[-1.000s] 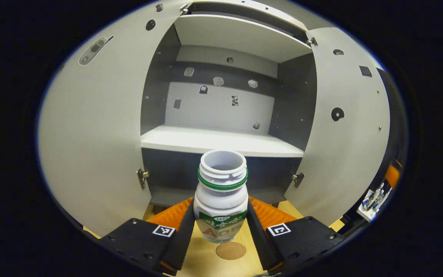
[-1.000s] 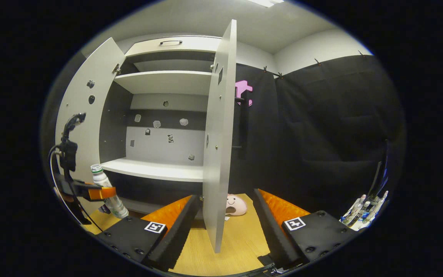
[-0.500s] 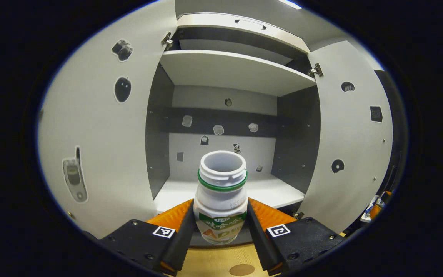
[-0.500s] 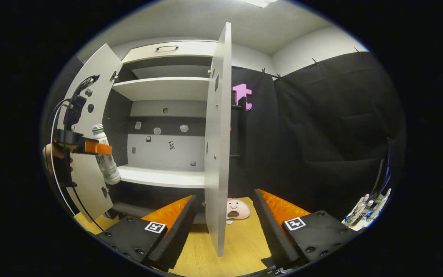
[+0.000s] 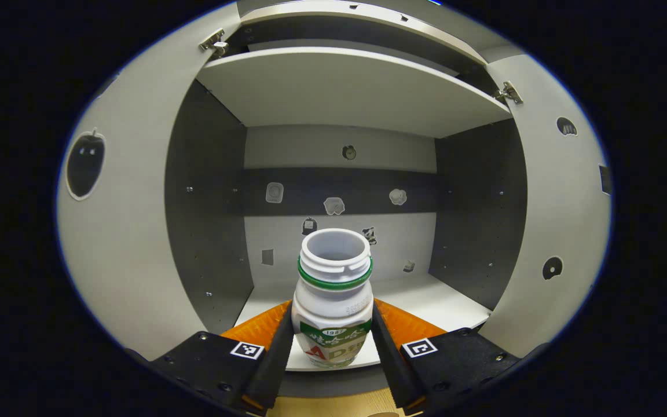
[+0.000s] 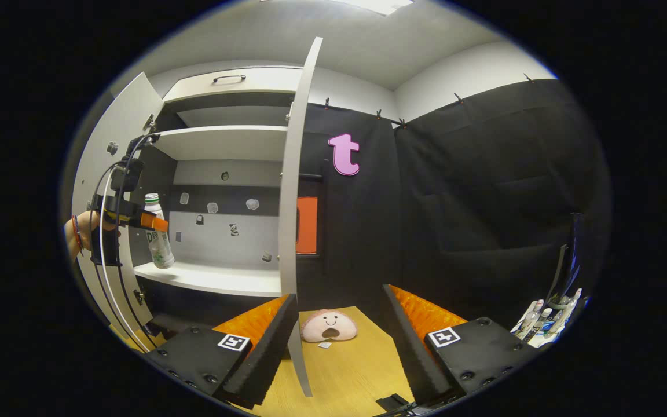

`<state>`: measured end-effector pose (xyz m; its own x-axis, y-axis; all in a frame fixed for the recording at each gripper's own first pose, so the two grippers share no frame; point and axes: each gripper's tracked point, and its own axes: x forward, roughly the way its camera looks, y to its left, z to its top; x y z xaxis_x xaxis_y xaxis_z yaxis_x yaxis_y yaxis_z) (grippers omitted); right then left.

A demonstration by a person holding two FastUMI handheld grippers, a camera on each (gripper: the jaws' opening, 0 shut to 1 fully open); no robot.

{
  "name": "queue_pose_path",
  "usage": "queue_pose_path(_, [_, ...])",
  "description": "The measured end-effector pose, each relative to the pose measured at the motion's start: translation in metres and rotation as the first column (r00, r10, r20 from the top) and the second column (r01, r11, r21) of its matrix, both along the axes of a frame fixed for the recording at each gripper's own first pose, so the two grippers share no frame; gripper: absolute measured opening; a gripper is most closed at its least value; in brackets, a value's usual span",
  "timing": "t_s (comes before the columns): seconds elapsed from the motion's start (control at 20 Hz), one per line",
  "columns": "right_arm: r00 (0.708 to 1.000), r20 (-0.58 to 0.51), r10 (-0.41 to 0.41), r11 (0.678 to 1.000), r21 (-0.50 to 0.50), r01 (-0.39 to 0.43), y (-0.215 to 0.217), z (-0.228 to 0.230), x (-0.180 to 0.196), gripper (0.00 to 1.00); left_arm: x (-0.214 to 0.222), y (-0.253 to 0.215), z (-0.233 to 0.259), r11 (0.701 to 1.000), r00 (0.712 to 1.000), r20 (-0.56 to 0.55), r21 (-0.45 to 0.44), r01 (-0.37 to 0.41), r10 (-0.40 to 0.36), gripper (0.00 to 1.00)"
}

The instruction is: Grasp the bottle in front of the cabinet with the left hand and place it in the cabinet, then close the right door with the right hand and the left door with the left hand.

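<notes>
The left claw (image 5: 332,341) pinches the bottle (image 5: 332,301) by its lower body, one finger pressed to each side; the bottle stands upright, its long axis vertical, its open mouth with the green ring at the top; it hangs in the air at the mouth of the cabinet (image 5: 206,191), over the front edge of the lower shelf (image 5: 426,301) and seemingly a little above the board. The relation that matters is this: the shelf lies straight ahead of the claw and just below the bottle's base, so the coming move looks like a short push forward and then a small drop to set the base flat; the upper shelf (image 5: 345,92) sits well above the bottle's mouth, so headroom seems no worry.

In the right gripper view the left claw (image 6: 147,221) and the hand (image 6: 79,229) that holds it show at the cabinet's left side, with the bottle (image 6: 157,246) just over the shelf's left end, near the left door (image 6: 107,168); the right claw (image 6: 339,341) is spread wide and holds nothing, low over the wooden counter (image 6: 356,370); the right door (image 6: 290,220) stands open edge-on, its lower edge between this claw's fingers, so the right hand is well placed for that door; a small plush toy (image 6: 327,325) lies on the counter beyond.
</notes>
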<state>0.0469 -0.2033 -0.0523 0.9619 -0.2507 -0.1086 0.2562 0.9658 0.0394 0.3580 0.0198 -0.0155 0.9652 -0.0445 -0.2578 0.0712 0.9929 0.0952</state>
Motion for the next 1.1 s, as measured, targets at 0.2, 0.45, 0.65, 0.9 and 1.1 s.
queue_pose_path(0.2, [0.999,-0.013,-0.031,1.0,-0.002,0.031,-0.014,-0.003,0.007,0.89,0.029,-0.007,-0.023,1.0,0.998,-0.055,-0.015,-0.004,0.003,0.72])
queue_pose_path(0.45, [0.999,-0.03,-0.021,1.0,-0.004,0.021,-0.013,-0.008,0.028,0.96,0.046,-0.013,-0.039,1.0,0.995,-0.102,0.01,-0.003,0.004,0.73])
queue_pose_path(0.65, [0.999,-0.029,-0.02,1.0,-0.009,0.019,-0.013,-0.009,0.034,0.96,0.044,-0.014,-0.038,1.0,0.995,-0.098,0.024,-0.015,0.018,0.75])
queue_pose_path(0.9, [0.999,-0.034,-0.012,1.0,-0.012,0.012,-0.012,-0.01,0.035,0.89,0.038,-0.01,-0.033,0.999,0.996,-0.073,0.015,-0.042,0.043,0.95])
queue_pose_path(1.1, [0.999,-0.033,-0.005,1.0,-0.011,0.005,-0.011,-0.007,0.037,0.89,0.014,-0.006,-0.017,0.998,0.997,-0.043,0.008,-0.059,0.059,0.95])
